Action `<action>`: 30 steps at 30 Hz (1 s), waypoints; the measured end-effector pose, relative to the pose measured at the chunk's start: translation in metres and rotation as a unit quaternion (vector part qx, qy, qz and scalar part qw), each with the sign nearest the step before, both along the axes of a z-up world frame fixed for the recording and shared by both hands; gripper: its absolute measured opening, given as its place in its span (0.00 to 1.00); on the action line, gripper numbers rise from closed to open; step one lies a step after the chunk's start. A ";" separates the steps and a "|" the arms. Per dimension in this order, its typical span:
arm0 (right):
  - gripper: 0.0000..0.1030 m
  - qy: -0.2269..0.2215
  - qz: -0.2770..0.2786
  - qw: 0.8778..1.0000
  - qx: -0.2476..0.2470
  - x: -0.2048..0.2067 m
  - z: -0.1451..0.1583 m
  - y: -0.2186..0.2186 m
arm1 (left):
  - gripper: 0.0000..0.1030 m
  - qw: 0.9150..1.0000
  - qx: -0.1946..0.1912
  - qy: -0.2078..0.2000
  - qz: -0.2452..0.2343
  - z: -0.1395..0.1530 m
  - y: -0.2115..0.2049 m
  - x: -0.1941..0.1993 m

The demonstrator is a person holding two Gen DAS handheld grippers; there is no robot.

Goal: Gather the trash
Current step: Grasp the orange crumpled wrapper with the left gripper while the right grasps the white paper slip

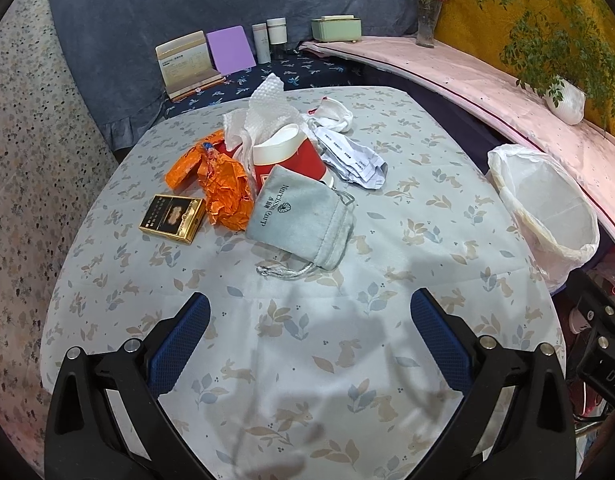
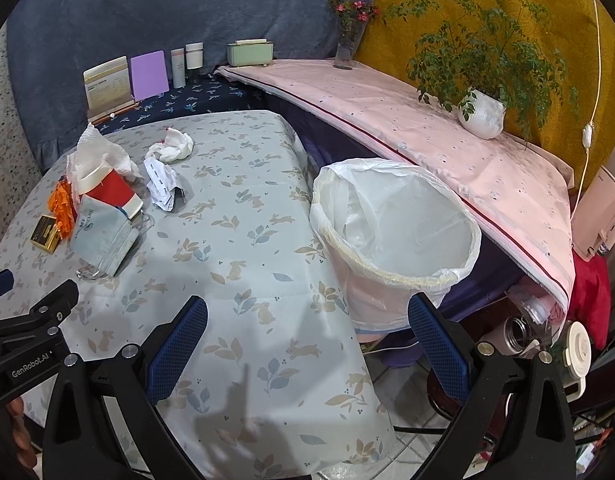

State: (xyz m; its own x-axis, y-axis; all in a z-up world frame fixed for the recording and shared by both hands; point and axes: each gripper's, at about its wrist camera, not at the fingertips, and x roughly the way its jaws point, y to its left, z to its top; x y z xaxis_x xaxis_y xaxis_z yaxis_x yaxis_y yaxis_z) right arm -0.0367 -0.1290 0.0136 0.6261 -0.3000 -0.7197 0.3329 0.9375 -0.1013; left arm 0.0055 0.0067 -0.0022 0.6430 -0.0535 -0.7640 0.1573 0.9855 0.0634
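Nearest, the left gripper (image 1: pixel 309 314) hovered over bare tablecloth (image 1: pixel 307 360) with its claw spread wide and nothing between the blue pads; the right gripper (image 2: pixel 307 320) was likewise spread and empty, set over the table's right edge. Both looked poised to start rather than mid-grasp, so I judged that no trash had yet been collected.

Just right of the table stood the bin (image 2: pixel 399 236), lined with a white bag, mouth open and seemingly empty, probably parked there so items could be dropped in with a short reach.

Farther in, the trash lay bunched toward the far left of the table: a grey drawstring pouch (image 1: pixel 301 220) leaning against a tipped red cup (image 1: pixel 289 158), with a gold box (image 1: pixel 172 218) and crumpled orange wrapper (image 1: pixel 223 184) to its left. Behind the cup rose a white paper towel (image 1: pixel 263 110); to the right lay folded paper slips (image 1: pixel 353 162) and, farthest, a white wad (image 1: pixel 335 114).
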 end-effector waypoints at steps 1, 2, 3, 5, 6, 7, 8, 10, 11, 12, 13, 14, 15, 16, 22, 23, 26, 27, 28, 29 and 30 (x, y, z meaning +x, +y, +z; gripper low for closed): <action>0.93 0.000 0.000 1.000 0.000 0.002 0.000 0.001 | 0.93 1.000 -0.002 0.001 0.002 -0.001 0.003 0.003; 0.93 -0.001 0.001 1.000 0.000 0.004 0.000 0.002 | 0.93 1.000 -0.004 0.000 0.004 -0.002 0.006 0.006; 0.93 -0.001 0.001 1.000 -0.001 0.006 -0.001 0.003 | 0.93 1.000 -0.004 -0.001 0.008 -0.003 0.009 0.009; 0.93 -0.002 0.004 1.000 0.000 0.011 -0.002 0.006 | 0.93 1.000 -0.007 -0.004 0.016 -0.006 0.016 0.016; 0.93 -0.003 0.005 1.000 0.001 0.014 -0.002 0.007 | 0.93 1.000 -0.009 -0.004 0.020 -0.007 0.020 0.019; 0.93 -0.003 0.007 1.000 0.001 0.017 -0.003 0.008 | 0.93 1.000 -0.010 0.000 0.025 -0.010 0.025 0.024; 0.93 -0.003 0.008 1.000 0.001 0.021 -0.004 0.010 | 0.93 0.999 -0.011 0.004 0.030 -0.012 0.029 0.028; 0.93 -0.003 0.011 1.000 0.002 0.029 -0.005 0.013 | 0.93 0.999 -0.013 0.009 0.038 -0.017 0.038 0.037; 0.93 -0.004 0.013 1.000 0.003 0.033 -0.006 0.015 | 0.93 0.999 -0.014 0.011 0.041 -0.019 0.043 0.041; 0.93 -0.005 0.015 1.000 0.003 0.036 -0.007 0.017 | 0.93 0.999 -0.015 0.013 0.045 -0.021 0.048 0.046; 0.93 -0.005 0.017 1.000 0.003 0.040 -0.008 0.019 | 0.93 0.999 -0.015 0.014 0.050 -0.022 0.052 0.050; 0.93 -0.004 0.020 1.000 0.003 0.044 -0.009 0.021 | 0.93 0.998 -0.016 0.015 0.056 -0.023 0.058 0.055; 0.93 -0.003 0.023 1.000 0.003 0.049 -0.010 0.023 | 0.93 0.998 -0.019 0.016 0.060 -0.024 0.062 0.060; 0.93 -0.003 0.025 1.000 0.003 0.053 -0.012 0.026 | 0.93 0.998 -0.022 0.017 0.062 -0.024 0.066 0.063; 0.93 0.001 0.040 0.999 0.008 0.078 -0.019 0.041 | 0.93 0.997 -0.044 0.018 0.068 -0.025 0.079 0.094; 0.93 0.002 0.044 0.999 0.009 0.084 -0.020 0.044 | 0.93 0.996 -0.047 0.019 0.067 -0.026 0.080 0.099; 0.93 0.002 0.053 0.999 0.012 0.097 -0.021 0.051 | 0.93 0.996 -0.051 0.018 0.066 -0.030 0.083 0.114; 0.93 0.001 0.056 0.998 0.012 0.101 -0.021 0.054 | 0.93 0.996 -0.052 0.018 0.065 -0.031 0.085 0.119; 0.93 0.001 0.059 0.998 0.013 0.105 -0.022 0.055 | 0.93 0.996 -0.055 0.017 0.063 -0.032 0.086 0.123; 0.93 0.001 0.062 0.998 0.013 0.110 -0.022 0.057 | 0.93 0.996 -0.057 0.016 0.062 -0.033 0.087 0.127; 0.93 0.001 0.064 0.998 0.014 0.115 -0.023 0.059 | 0.92 0.996 -0.058 0.017 0.060 -0.033 0.087 0.130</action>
